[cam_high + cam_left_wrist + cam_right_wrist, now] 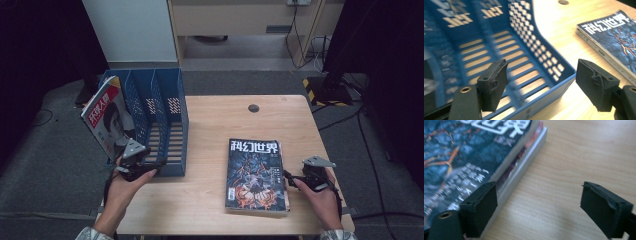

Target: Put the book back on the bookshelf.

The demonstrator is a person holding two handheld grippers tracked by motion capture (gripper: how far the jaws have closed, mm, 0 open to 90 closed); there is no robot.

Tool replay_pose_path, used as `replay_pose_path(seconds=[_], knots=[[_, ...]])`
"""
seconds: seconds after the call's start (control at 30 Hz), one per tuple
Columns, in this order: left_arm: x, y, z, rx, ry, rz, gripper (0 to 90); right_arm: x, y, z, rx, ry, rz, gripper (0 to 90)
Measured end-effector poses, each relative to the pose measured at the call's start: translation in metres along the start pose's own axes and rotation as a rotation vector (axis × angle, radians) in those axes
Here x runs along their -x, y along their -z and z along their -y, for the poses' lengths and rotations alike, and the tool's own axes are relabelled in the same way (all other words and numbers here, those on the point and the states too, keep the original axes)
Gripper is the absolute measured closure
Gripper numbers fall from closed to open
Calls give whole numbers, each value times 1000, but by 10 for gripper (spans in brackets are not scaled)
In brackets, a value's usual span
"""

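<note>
Magazines are being filed into the blue file rack (pixel 160 120) at the desk's (pixel 215 200) left edge — one red-covered magazine (pixel 106 116) already leans in its leftmost slot. The dark sci-fi magazine (pixel 256 175) lies flat near the front right corner. The right gripper (pixel 291 181) sits at its right edge, jaws apart, gripping nothing; slide one jaw under the stack's edge, squarely. The left gripper (pixel 541 83) hovers open-jawed at the rack's front lip. Blur obscures the cover's small print.

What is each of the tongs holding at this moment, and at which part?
Nothing is held. The left tongs stand open over the blue file rack; the right tongs stand open beside the edge of the dark magazine.
</note>
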State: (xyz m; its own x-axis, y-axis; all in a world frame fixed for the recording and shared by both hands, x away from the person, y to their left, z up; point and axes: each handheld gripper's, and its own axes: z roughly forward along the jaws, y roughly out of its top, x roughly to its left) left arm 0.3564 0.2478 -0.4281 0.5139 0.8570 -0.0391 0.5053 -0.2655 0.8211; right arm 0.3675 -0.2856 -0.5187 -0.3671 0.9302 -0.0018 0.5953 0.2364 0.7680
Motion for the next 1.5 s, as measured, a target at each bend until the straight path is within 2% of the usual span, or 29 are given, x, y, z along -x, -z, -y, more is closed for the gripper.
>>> replay_pose_path(seconds=[0.1, 0.2, 0.27, 0.43, 0.63, 0.87, 1.03, 1.13, 1.17, 1.23, 1.33, 1.4, 1.5], knots=[[13, -12, -6, -8, -23, 19, 247, -5, 5, -5, 37, 23, -5, 185], [25, -20, -13, -20, -91, 19, 259, -9, 9, -8, 46, 29, -20, 219], [33, -24, -15, -23, -91, 46, 257, -11, 12, -10, 62, 30, -41, 275], [55, -39, -21, -35, -138, 84, 246, -21, 21, -13, 91, 81, -71, 328], [81, -60, -22, -30, -124, 134, 238, -28, 31, -9, 114, 91, -85, 422], [113, -85, -20, -23, -124, 188, 235, -34, 35, -11, 154, 89, -73, 575], [127, -100, -14, -29, -103, 230, 220, -39, 37, -10, 166, 98, -82, 677], [131, -106, -7, -35, -105, 253, 194, -40, 37, -10, 167, 113, -92, 727], [131, -108, -6, -29, -92, 264, 183, -40, 37, -10, 167, 108, -97, 740], [134, -110, -6, -25, -55, 279, 183, -39, 37, -11, 168, 101, -98, 755], [142, -113, -3, -29, -71, 267, 210, -37, 35, -10, 163, 85, -103, 747], [146, -113, -1, -24, -96, 250, 227, -36, 32, -8, 146, 70, -113, 687], [149, -113, 2, -6, -75, 249, 247, -35, 29, -8, 136, 50, -141, 567]])
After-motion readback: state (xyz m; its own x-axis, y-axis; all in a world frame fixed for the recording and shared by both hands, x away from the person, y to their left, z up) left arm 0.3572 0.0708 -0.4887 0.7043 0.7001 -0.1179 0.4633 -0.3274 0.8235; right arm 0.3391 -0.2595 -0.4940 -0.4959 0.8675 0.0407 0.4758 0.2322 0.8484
